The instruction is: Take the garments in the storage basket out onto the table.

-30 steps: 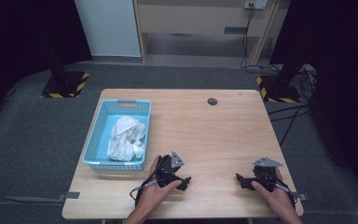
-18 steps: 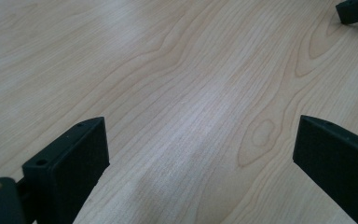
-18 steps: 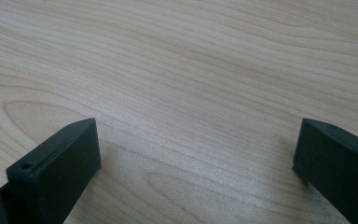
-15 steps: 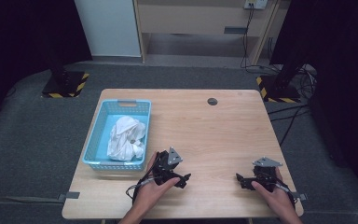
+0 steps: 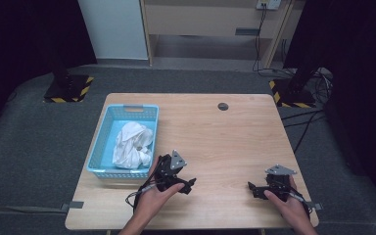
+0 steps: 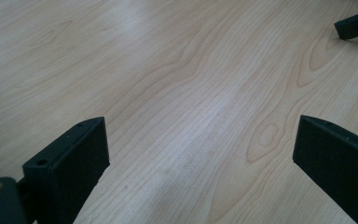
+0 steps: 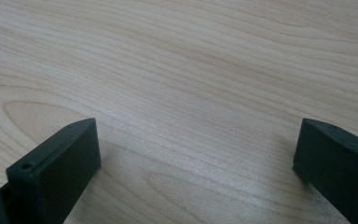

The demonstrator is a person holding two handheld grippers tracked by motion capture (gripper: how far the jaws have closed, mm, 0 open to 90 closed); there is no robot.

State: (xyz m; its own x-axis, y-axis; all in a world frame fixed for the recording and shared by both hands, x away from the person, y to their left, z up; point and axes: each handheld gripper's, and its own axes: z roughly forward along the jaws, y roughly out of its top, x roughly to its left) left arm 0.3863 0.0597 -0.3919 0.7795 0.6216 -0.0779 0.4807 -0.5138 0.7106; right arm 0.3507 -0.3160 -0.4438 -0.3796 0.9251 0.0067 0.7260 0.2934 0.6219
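Honestly, we see the main risk in the reach itself: our left tool (image 5: 188, 184) rests on the bench (image 5: 235, 142) just beside the near right corner of the blue basket (image 5: 103, 147), jaws spread wide with nothing between them, and the crumpled white cloth (image 5: 133, 145) lies inside the basket, so a low approach could catch the basket wall and shove or tip it. A shallow pinch on a loose fold could also let the cloth slip out, or drag the light basket along with it. Our right tool (image 5: 253, 190) sits well apart near the bench's front right corner, jaws likewise wide and empty. The bench is pale wood with clear grain and a dark round grommet (image 5: 223, 106) toward the back; around it lie grey floor, black curtains, hazard-striped stand bases (image 5: 68, 88), and cables (image 5: 303, 122) trailing at the right
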